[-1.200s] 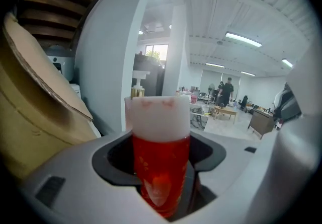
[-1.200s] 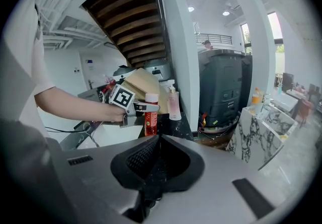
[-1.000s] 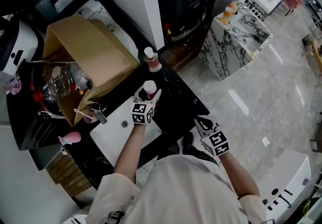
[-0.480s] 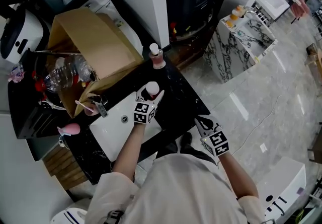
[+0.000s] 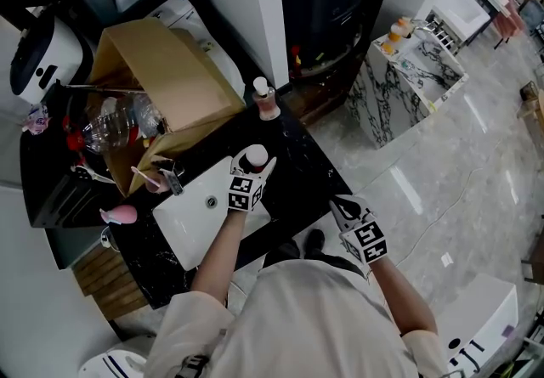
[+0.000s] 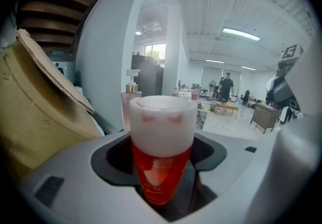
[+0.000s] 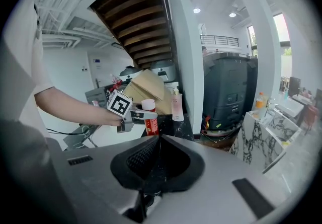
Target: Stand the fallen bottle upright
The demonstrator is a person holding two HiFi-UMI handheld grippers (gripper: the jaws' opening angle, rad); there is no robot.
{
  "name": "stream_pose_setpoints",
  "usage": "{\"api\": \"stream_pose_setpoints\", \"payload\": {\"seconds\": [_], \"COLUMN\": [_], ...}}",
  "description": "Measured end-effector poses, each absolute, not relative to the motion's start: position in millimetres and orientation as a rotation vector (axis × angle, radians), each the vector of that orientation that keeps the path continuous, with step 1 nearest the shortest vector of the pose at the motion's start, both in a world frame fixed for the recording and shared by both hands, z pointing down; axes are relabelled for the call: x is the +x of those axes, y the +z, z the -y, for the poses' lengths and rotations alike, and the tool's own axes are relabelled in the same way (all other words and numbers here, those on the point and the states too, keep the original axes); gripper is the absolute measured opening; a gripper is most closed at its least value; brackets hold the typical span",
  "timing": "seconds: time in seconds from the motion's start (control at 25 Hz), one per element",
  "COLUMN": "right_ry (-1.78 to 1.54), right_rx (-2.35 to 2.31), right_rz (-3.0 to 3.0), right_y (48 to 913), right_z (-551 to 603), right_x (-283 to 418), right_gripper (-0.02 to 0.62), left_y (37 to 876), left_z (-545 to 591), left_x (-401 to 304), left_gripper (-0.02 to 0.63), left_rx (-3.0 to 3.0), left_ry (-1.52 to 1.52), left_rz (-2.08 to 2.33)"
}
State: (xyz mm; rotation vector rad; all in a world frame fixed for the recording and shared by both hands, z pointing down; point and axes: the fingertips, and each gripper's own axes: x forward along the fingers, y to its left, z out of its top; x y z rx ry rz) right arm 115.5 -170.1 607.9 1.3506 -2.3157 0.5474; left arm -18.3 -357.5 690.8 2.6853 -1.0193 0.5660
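Left gripper view: left gripper [image 6: 162, 193] jaws pinch the upright red bottle [image 6: 162, 162]; seat it flat on the table [image 5: 299, 168] before releasing. Right gripper [image 7: 155, 165] jaws are pressed together.

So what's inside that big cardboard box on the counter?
Clear plastic bottles show at the open mouth of the cardboard box. Its brown side covers the rest of the inside, so what else it holds cannot be seen.

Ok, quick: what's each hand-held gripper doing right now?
Left hand-held gripper: closed on the upright red bottle, just below its white cap.
Right hand-held gripper: closed, nothing in it.
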Motion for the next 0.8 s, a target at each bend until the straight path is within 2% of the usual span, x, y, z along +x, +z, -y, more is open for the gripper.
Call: {"api": "stream_pose_setpoints", "payload": {"seconds": [0.56,0.8], "right_ry": [0.49,0.474], "right_rx": [1.311,1.291], "right_rz": [2.364,2.38], "right_y": [596,594], "right_z": [147,132], "right_x": [132,138], "right_gripper": [0.034,0.034], "left_y": [698,703], "left_z": [340,334], "left_x": [-20,-26], "left_gripper": [0.31,0.336], "left_rx": [2.63,2.588], "left_ry": [0.624,0.658], "left_rz": [1.119,1.148]}}
